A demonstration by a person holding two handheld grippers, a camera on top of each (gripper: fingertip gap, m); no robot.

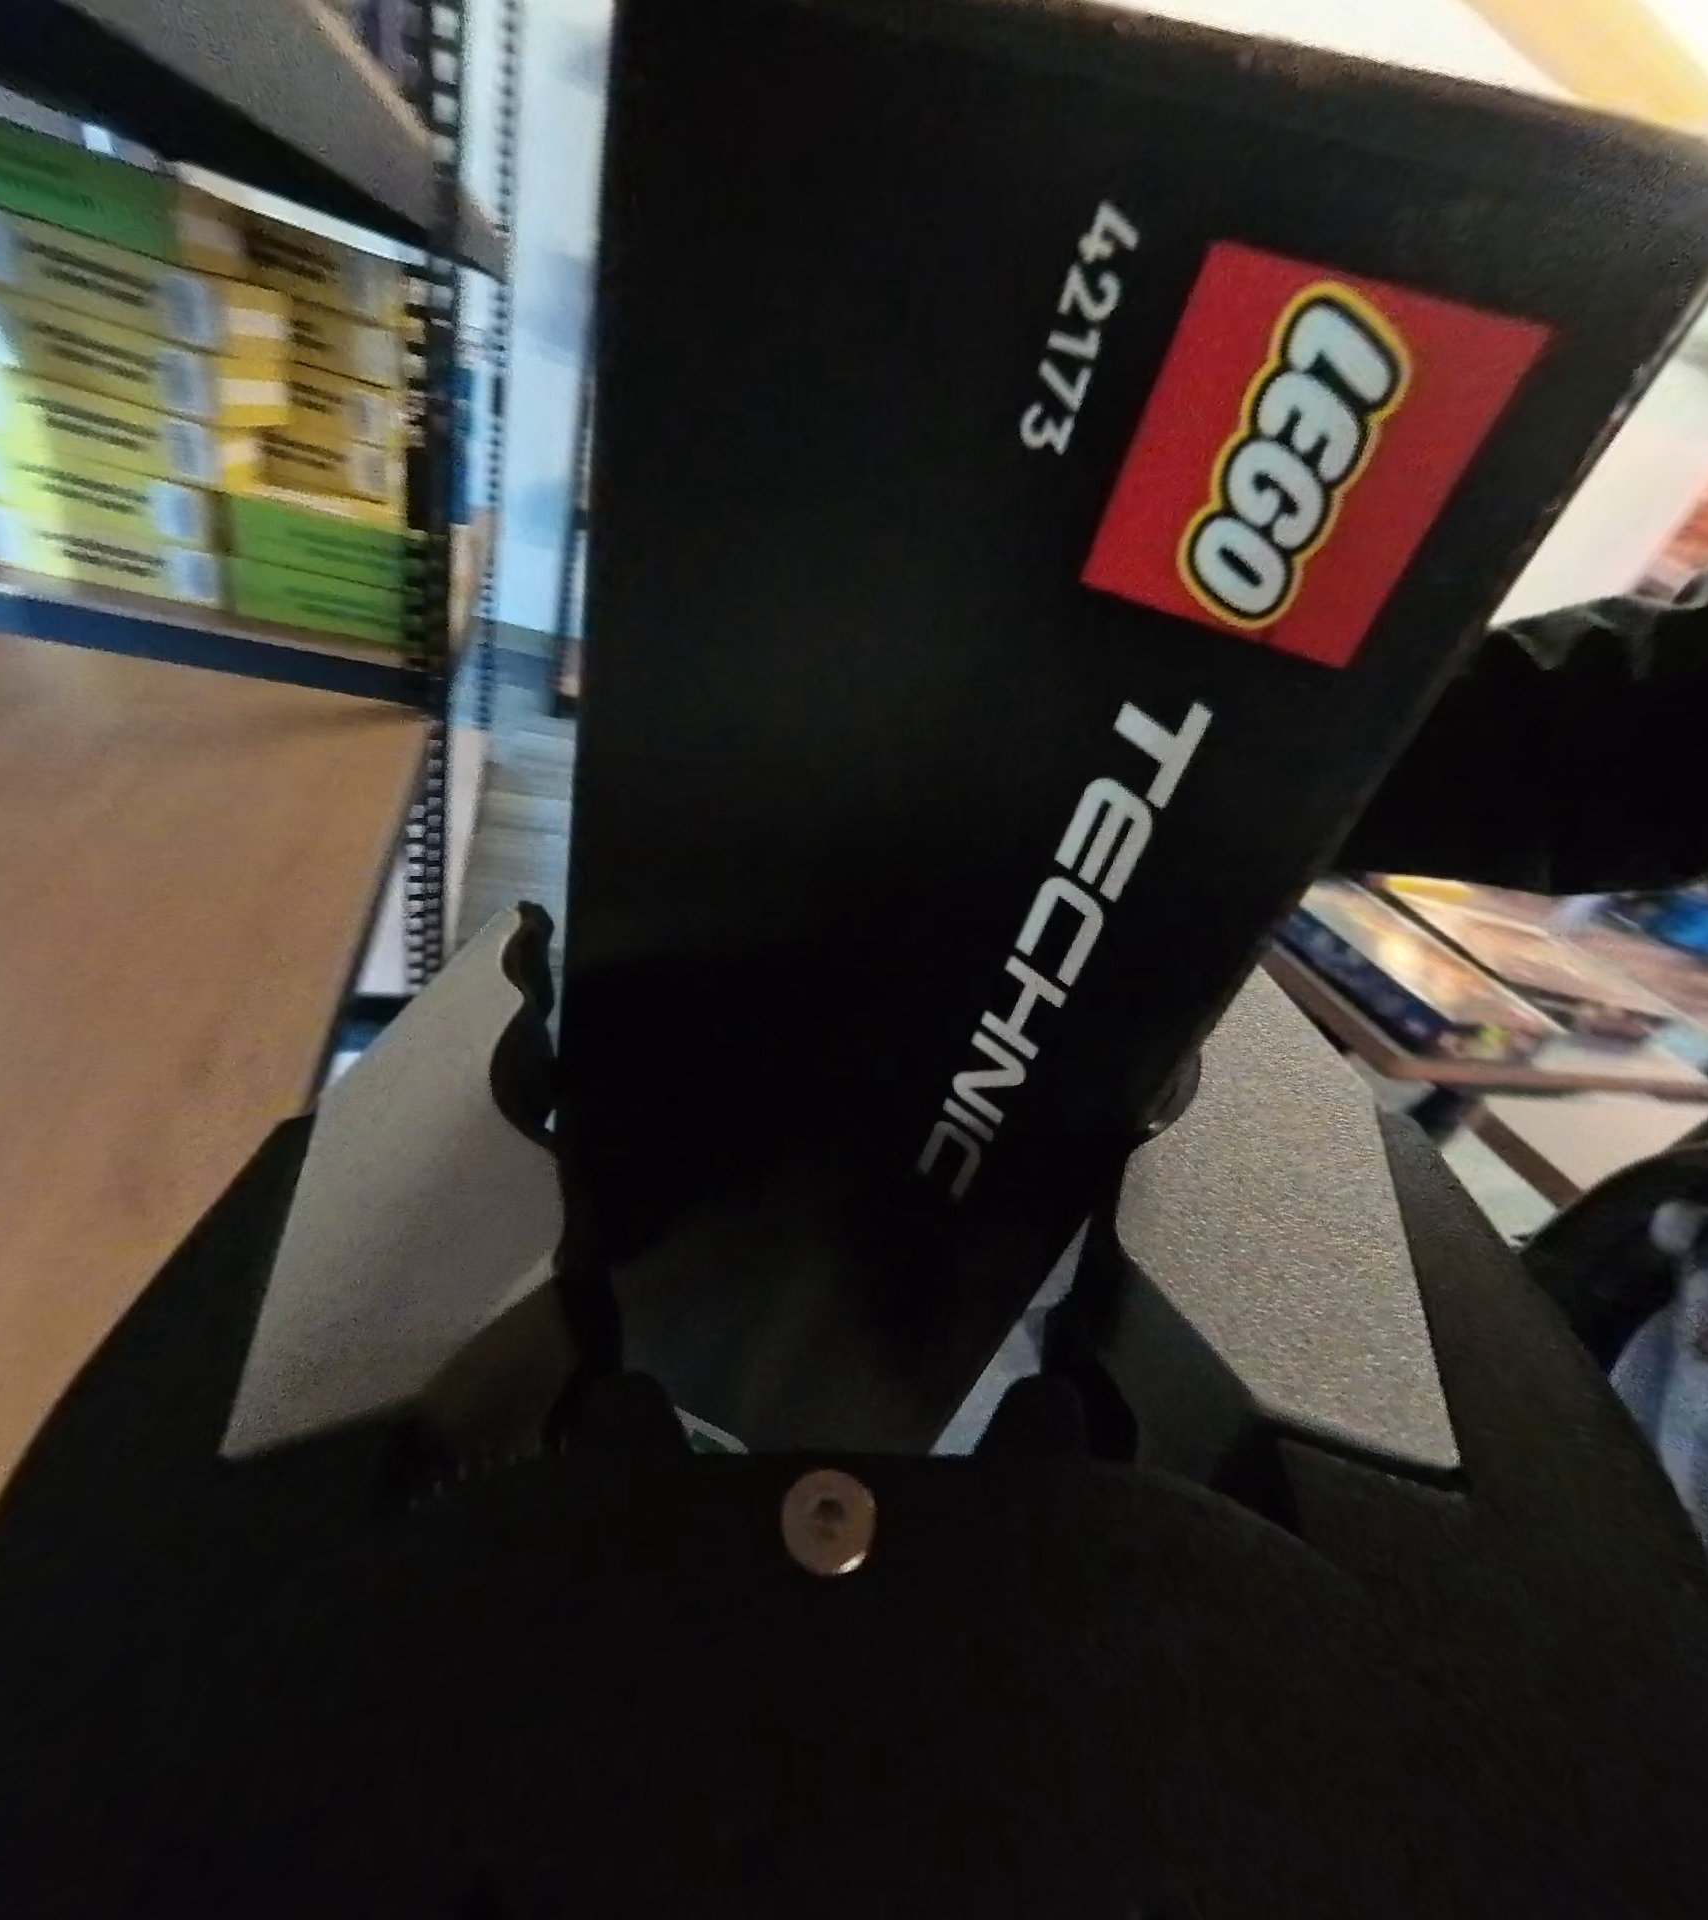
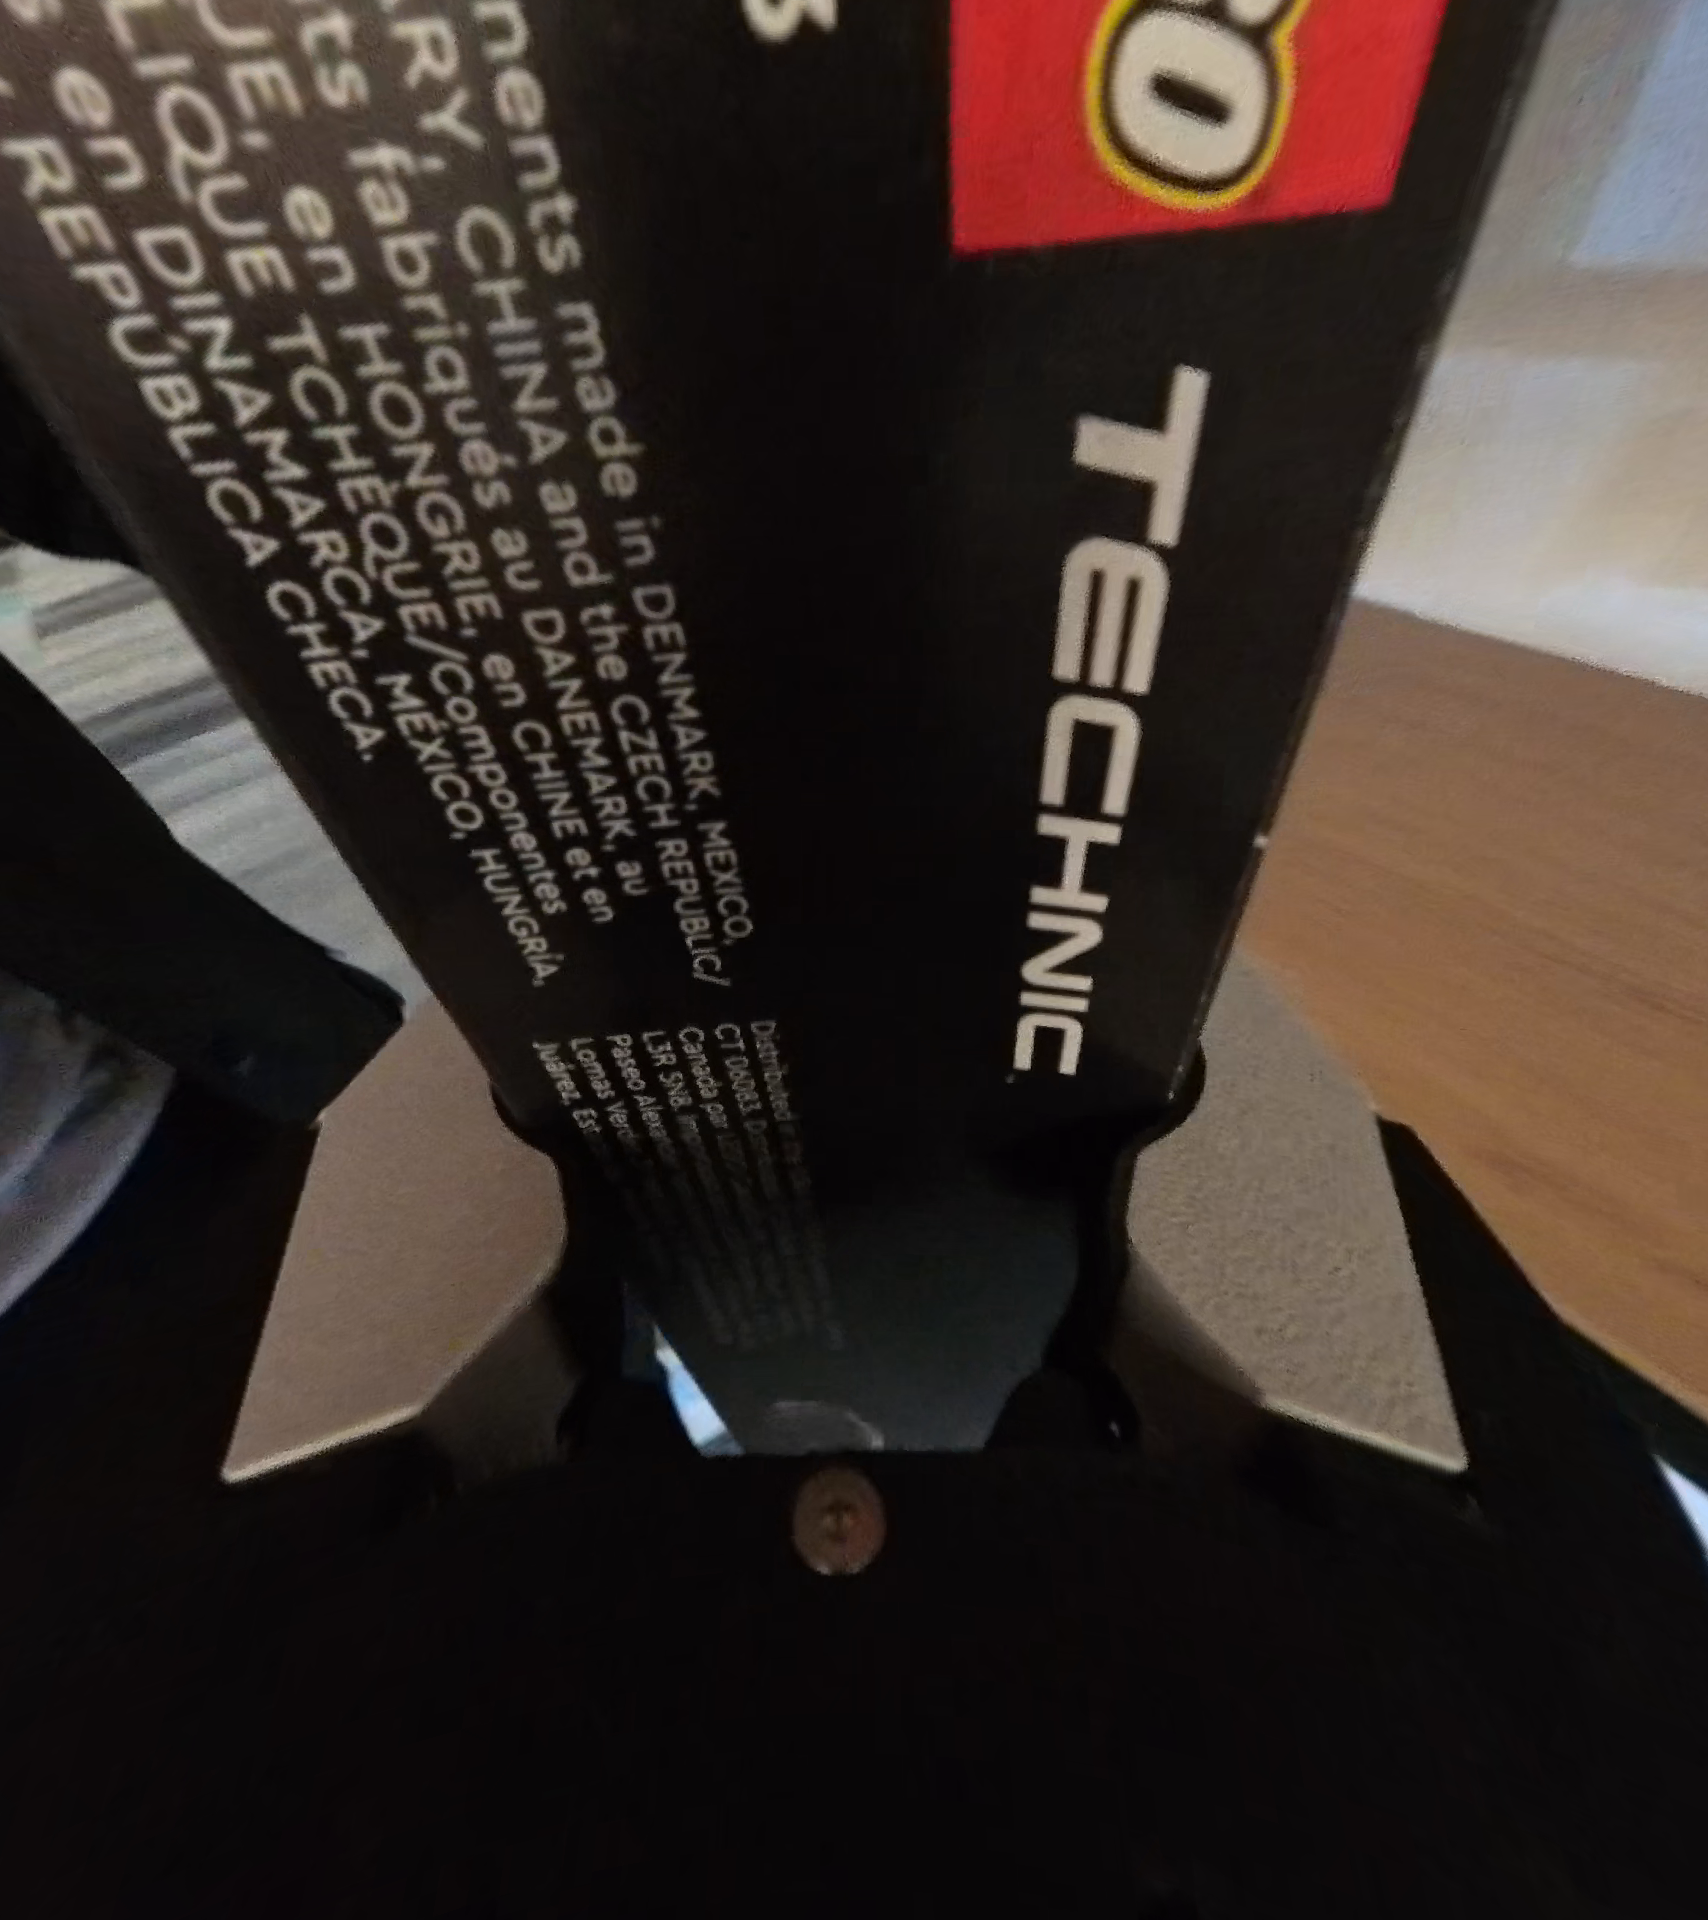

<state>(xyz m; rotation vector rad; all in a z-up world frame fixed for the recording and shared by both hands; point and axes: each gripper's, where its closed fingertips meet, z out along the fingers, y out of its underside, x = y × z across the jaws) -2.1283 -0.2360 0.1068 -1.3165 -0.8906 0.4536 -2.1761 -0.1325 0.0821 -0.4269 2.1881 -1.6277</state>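
While both jaws clamp, black box (image 1: 829, 623) clears shelf (image 1: 102, 883).

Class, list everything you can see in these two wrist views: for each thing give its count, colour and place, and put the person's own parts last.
Boxed toy set: one, black with a red square logo and white print, held on end between both pairs of jaws.
Shelf rack: one, dark metal frame with brown boards, left in the left wrist view.
Stacked boxes: several, yellow and green, blurred, on the upper shelf.
Flat boxes: a few, multicoloured, lying low on the right.
Brown board: one, right in the right wrist view.
Sleeve: one, black, right of the set.
Left gripper: black and grey, shut on the set.
Right gripper: the same, shut on it.
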